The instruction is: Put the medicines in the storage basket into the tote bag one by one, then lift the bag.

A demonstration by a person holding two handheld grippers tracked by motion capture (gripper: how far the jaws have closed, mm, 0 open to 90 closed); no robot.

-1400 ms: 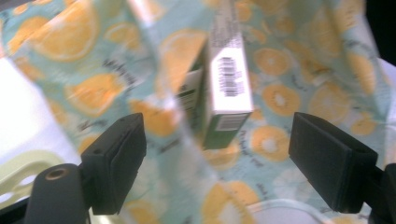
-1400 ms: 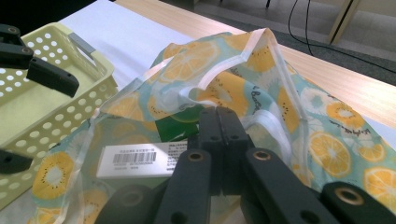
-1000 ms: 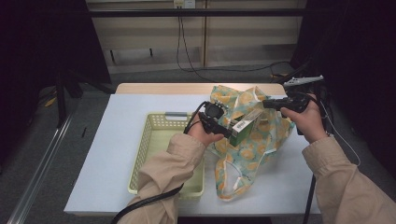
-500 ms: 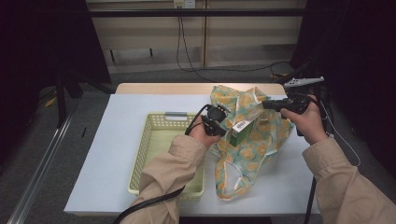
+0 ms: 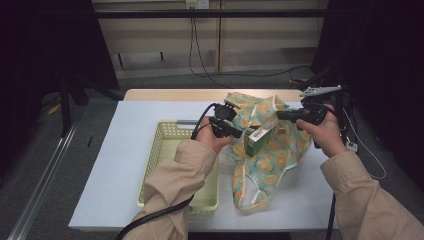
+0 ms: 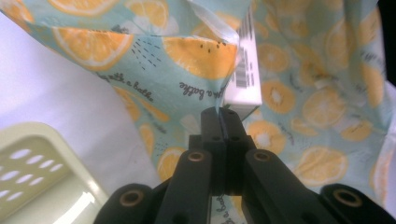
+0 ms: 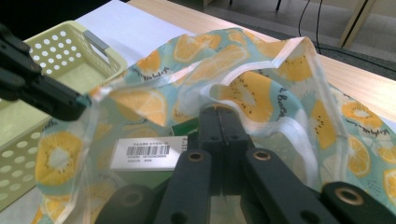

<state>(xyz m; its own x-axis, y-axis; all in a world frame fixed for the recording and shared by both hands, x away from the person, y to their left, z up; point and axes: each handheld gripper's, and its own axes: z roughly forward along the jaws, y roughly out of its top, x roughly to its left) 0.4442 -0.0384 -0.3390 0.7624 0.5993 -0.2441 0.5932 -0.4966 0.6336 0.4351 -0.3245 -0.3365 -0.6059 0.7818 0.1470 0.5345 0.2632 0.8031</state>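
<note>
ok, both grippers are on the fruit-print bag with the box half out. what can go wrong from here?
1. The left gripper is shut on the bag's edge beside the box, perhaps on fabric alone; lifting may raise the bag and leave the box inside.
2. The right gripper pinches a thin fold at the bag's mouth; if that slips, the opening could collapse over the box.
3. The box sits tilted at the opening; it could drop onto the table short of the basket.

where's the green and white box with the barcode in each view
High view: the box stands centre-right, in the mouth of the orange-print bag.
Left gripper view: upper centre-right, its white barcode side just above the jaw tips.
Right gripper view: lower left of centre, barcode label up, inside the bag.
Shared landmark: the yellow basket, left of the bag.
</note>
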